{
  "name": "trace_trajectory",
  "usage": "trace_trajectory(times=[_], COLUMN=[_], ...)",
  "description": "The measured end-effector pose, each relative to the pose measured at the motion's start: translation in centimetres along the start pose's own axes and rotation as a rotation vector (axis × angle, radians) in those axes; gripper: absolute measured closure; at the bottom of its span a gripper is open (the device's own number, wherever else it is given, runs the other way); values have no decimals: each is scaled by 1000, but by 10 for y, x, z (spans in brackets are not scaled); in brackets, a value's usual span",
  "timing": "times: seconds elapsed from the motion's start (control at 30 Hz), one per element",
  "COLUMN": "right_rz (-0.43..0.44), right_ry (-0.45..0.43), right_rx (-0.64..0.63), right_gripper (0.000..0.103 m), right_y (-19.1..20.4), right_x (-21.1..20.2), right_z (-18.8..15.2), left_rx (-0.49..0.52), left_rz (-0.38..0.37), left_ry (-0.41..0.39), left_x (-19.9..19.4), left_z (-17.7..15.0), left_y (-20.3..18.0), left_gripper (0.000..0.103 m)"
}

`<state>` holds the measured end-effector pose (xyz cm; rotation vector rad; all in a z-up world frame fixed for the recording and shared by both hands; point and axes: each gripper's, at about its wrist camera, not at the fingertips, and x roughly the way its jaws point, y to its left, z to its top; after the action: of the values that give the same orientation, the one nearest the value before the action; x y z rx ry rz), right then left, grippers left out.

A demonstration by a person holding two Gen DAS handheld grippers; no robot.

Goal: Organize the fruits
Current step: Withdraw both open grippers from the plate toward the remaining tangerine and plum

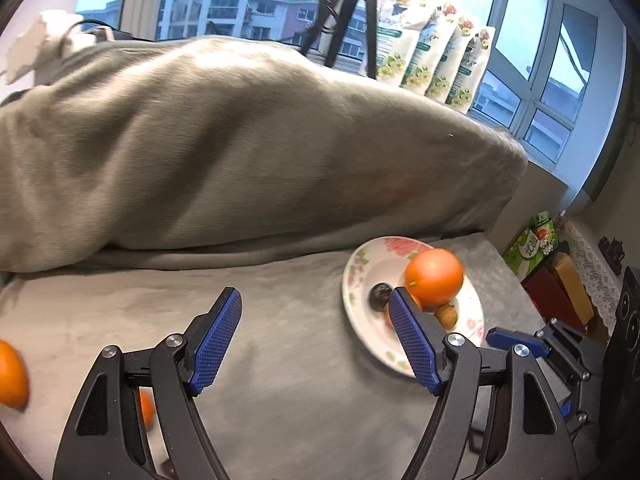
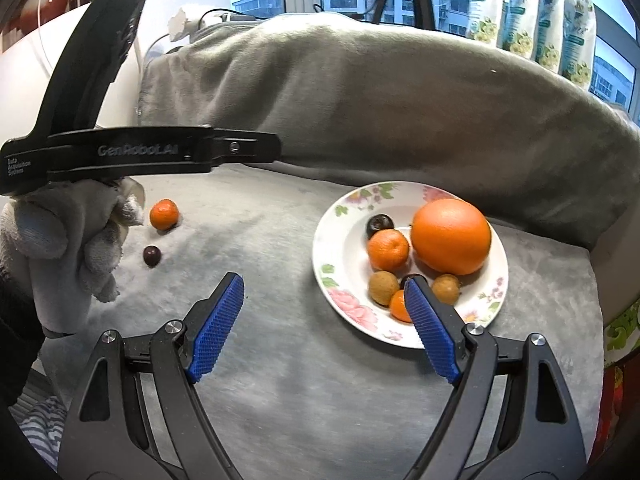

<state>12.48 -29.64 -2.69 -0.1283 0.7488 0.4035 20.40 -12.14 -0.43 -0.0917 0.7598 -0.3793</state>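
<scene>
A floral plate (image 2: 352, 208) sits on the grey blanket and holds a big orange (image 2: 451, 236), a mandarin (image 2: 387, 250), a dark plum (image 2: 380, 223), two brown longans (image 2: 383, 288) and a small orange fruit. The plate also shows in the left wrist view (image 1: 360, 264) with the big orange (image 1: 434, 277). A loose mandarin (image 2: 164, 214) and a dark plum (image 2: 152, 256) lie left of the plate. My right gripper (image 2: 324, 292) is open and empty, just in front of the plate. My left gripper (image 1: 314, 308) is open and empty, left of the plate. An orange (image 1: 12, 376) lies at the far left.
A large grey cushion (image 2: 380, 100) rises behind the plate. Flowered pouches (image 2: 532, 12) and a tripod stand on the windowsill. Boxes (image 1: 556, 280) stand past the blanket's right edge. The other hand's gripper body (image 2: 140, 152) and gloved hand (image 2: 72, 240) fill the left of the right wrist view.
</scene>
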Motion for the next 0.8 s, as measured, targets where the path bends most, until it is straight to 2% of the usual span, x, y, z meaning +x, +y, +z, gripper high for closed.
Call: trace_trajectory(times=[0.3,0.53,0.8], right_rz=[59,124,210], right_ry=[3,16,42], right_rx=[-45,-123,-205], right_gripper=[18,18,18], right_y=[30,66,107], right_x=[3,12,32], right_z=[2,4,8], left_rx=[-25,-65,-120], left_rz=[67,122,120], left_ry=[-42,-35,22], left_x=[-33,-48,-46], left_z=[-9,-24,-50], left_y=[41,81,113], left_gripper=[27,27,44])
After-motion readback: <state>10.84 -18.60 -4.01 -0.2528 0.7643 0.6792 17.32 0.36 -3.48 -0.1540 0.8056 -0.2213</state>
